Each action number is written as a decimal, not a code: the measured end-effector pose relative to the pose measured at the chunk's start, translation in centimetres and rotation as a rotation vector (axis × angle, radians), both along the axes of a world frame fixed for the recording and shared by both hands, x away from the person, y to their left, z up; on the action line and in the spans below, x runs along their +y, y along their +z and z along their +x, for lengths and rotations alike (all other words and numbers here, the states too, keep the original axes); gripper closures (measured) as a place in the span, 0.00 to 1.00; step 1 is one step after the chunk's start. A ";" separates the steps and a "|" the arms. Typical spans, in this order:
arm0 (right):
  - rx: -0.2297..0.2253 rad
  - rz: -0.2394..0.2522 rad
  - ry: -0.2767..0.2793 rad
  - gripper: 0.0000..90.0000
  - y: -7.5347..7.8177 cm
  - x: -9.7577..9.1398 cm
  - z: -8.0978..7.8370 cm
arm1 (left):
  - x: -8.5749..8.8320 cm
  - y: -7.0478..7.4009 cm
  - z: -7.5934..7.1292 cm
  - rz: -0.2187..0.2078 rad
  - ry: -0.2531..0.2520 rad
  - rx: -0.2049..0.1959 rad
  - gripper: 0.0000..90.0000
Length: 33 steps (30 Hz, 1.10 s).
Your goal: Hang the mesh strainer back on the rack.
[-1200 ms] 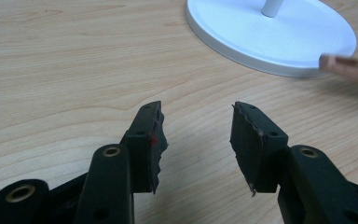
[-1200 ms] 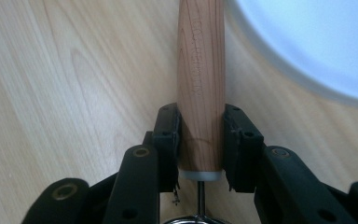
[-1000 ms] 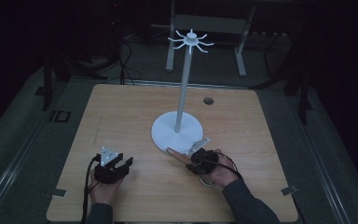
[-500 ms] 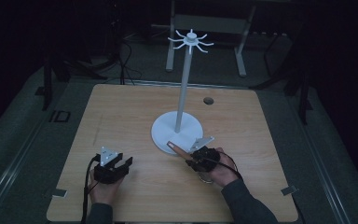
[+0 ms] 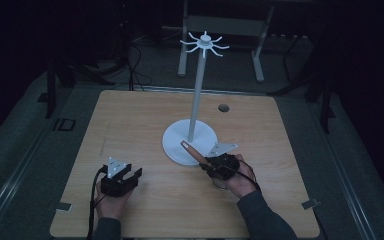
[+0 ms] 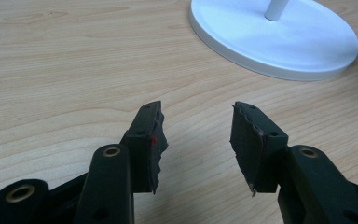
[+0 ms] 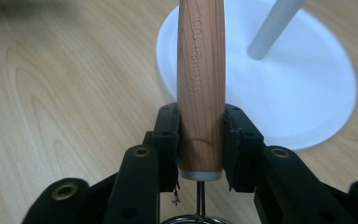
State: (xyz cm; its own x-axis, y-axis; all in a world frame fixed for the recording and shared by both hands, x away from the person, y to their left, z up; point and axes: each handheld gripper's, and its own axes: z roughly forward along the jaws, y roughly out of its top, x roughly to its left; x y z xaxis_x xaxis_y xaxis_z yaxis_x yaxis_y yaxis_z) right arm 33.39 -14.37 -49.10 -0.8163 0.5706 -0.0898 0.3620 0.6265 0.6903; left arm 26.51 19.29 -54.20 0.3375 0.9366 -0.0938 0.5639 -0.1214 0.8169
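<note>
While gripped, wooden handle [image 7: 201,88] points toward stand base [image 7: 307,93].

Wooden table [image 5: 130,125], small dark round hole [image 5: 223,107] near its far edge, possibly metal frame legs [image 5: 220,30] behind, dim floor cables [image 5: 130,60]

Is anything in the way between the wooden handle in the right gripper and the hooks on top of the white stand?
Nothing visible. The wooden handle sits clamped in the right gripper over the stand's base; the hooks stand free.
</note>
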 end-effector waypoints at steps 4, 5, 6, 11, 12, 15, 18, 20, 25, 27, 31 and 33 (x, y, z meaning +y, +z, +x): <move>-0.020 0.024 -0.016 0.77 0.4 -0.2 0.1 | 0.0 0.0 0.0 -0.002 0.006 -0.006 0.60; -0.031 0.040 -0.020 0.77 0.6 -0.3 0.1 | 0.0 0.0 -0.1 -0.002 0.008 -0.008 0.60; -0.031 0.049 -0.020 0.77 0.7 -0.4 0.1 | 0.0 0.1 -0.1 -0.002 0.009 -0.008 0.60; -0.047 0.070 -0.030 0.77 1.1 -0.7 0.2 | 0.0 0.0 -0.1 0.001 0.008 -0.007 0.60; -0.045 0.073 -0.032 0.77 1.2 -0.7 0.2 | -0.1 0.0 -0.1 0.001 0.008 -0.007 0.60; -0.050 0.083 -0.039 0.77 1.3 -0.9 0.3 | 0.0 0.0 -0.1 0.001 0.009 -0.007 0.60; -0.055 0.097 -0.047 0.77 1.4 -1.1 0.4 | 0.0 0.0 -0.1 0.000 0.010 -0.007 0.60; -0.061 0.108 -0.054 0.77 1.6 -1.2 0.4 | 0.0 0.0 0.0 0.001 0.010 -0.008 0.60; -0.078 0.143 -0.070 0.77 2.3 -1.4 0.6 | 0.0 0.0 -0.1 0.000 0.011 -0.009 0.60; -0.084 0.157 -0.077 0.77 2.6 -1.4 0.6 | 0.0 0.1 -0.1 -0.001 0.012 -0.008 0.60; -0.102 0.176 -0.084 0.77 3.2 -1.4 0.7 | 0.0 0.1 -0.1 -0.002 0.014 -0.008 0.60; -0.110 0.190 -0.088 0.77 3.5 -1.4 0.7 | 0.1 0.1 -0.1 0.000 0.014 -0.007 0.59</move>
State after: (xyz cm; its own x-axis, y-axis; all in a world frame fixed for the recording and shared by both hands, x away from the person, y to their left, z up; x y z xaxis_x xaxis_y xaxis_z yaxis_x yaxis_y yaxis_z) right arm 34.05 -15.80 -45.64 -0.7541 0.6540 -0.0600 0.3251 0.4511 0.8312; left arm 26.42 19.38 -54.10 0.3255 0.9411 -0.0915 0.5594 -0.1136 0.8211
